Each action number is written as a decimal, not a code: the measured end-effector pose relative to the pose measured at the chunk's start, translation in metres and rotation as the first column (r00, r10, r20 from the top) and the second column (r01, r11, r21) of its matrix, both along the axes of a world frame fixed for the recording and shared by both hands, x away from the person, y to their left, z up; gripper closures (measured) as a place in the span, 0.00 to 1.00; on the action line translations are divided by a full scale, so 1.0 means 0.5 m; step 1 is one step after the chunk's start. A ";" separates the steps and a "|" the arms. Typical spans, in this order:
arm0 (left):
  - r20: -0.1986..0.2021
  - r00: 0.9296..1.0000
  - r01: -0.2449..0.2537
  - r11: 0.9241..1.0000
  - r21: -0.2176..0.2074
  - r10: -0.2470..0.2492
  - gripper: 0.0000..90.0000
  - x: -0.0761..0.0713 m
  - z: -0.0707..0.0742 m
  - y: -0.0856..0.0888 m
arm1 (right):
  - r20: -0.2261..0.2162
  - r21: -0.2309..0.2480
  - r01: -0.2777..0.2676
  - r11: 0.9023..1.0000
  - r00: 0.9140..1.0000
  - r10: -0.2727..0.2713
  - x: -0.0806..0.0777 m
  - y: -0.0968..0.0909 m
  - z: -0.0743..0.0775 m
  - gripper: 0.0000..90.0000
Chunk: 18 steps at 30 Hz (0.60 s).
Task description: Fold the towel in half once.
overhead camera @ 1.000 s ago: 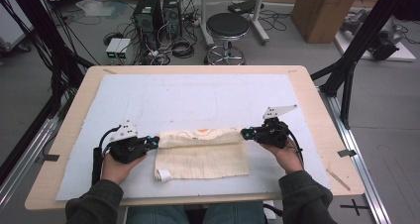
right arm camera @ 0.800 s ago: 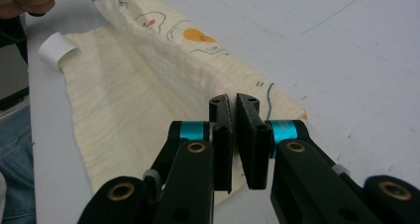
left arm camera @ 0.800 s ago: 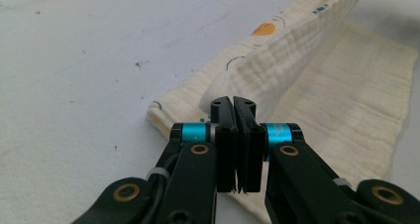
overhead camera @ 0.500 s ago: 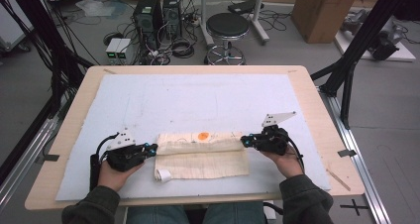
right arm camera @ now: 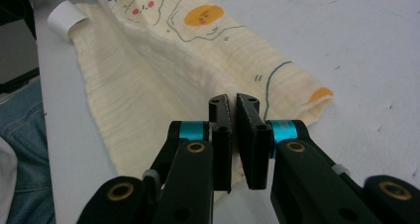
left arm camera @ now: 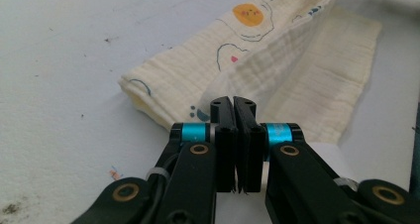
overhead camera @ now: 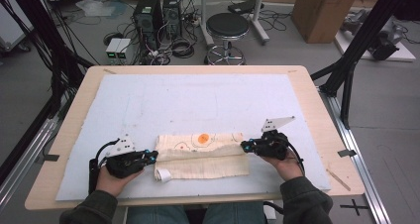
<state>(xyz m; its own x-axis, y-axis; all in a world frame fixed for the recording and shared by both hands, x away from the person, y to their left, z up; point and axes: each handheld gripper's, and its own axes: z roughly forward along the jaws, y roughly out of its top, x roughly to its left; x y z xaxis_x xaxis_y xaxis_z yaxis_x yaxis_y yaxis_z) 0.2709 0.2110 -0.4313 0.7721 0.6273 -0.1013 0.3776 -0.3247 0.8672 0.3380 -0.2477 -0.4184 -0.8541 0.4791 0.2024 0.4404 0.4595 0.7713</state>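
Jaws of our left gripper (overhead camera: 151, 156) and right gripper (overhead camera: 246, 145) pinch the muslin cloth (overhead camera: 203, 154) at lower centre; we judge one fold nearly laid, further folds remaining.

A wooden table (overhead camera: 317, 100) is covered by a pale blue mat (overhead camera: 198, 100). Beyond its far edge, a grey floor (overhead camera: 29, 85) is seen, strewn with cables (overhead camera: 178, 40). Two black computer towers (overhead camera: 158, 11) are placed beside a round black stool (overhead camera: 227, 26). A cardboard box (overhead camera: 324, 11) is set at the upper right, and black frame struts (overhead camera: 356, 45) are mounted along both sides.
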 end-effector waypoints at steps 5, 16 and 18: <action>-0.003 1.000 0.015 1.000 -0.001 -0.015 0.97 -0.008 -0.002 -0.002 | -0.008 -0.006 -0.004 1.000 1.000 0.003 -0.010 0.000 -0.002 0.94; -0.013 0.999 0.044 0.999 0.007 -0.044 0.96 -0.019 -0.007 -0.003 | -0.006 0.003 -0.010 1.000 1.000 0.010 -0.029 -0.008 -0.002 0.94; -0.015 0.999 0.051 0.999 0.005 -0.051 0.95 -0.021 -0.006 -0.002 | -0.007 0.002 -0.013 1.000 1.000 0.013 -0.033 -0.010 0.000 0.93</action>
